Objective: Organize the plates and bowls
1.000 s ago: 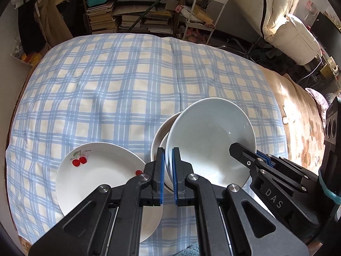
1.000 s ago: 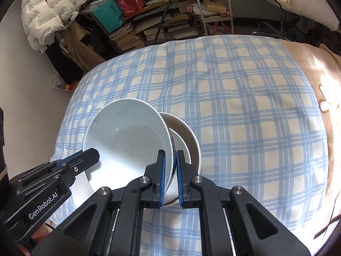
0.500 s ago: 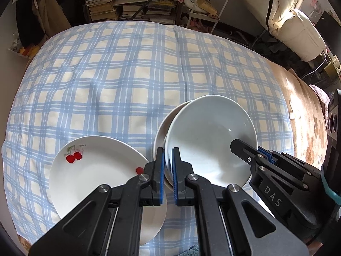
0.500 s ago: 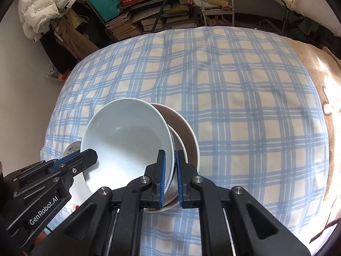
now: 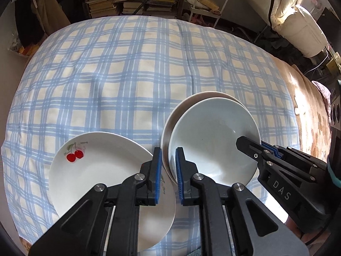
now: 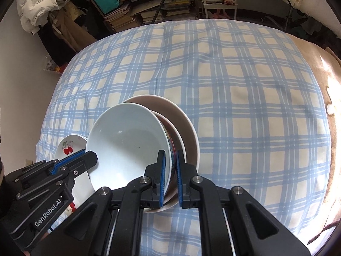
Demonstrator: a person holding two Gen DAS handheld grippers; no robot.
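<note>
Left gripper point(image 5: 168, 170) jaws opening, bowl point(image 5: 213, 140) rim between them. Right gripper point(image 6: 170, 178) clamped on opposite rim. Bowl on stacked dishes point(image 6: 187, 132) beside cherry plate point(image 5: 102, 170), on checked cloth point(image 5: 127, 74). Likely glazed, slippery, breakable; grip rims.

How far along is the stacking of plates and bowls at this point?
Mostly done, it seems: the pale bowl sits nested on the bowl stack. In hand: the right gripper is shut on the pale bowl's rim, while the left gripper's jaws are opening off the opposite rim. Left: the cherry plate lies beside the stack on the checked cloth.
</note>
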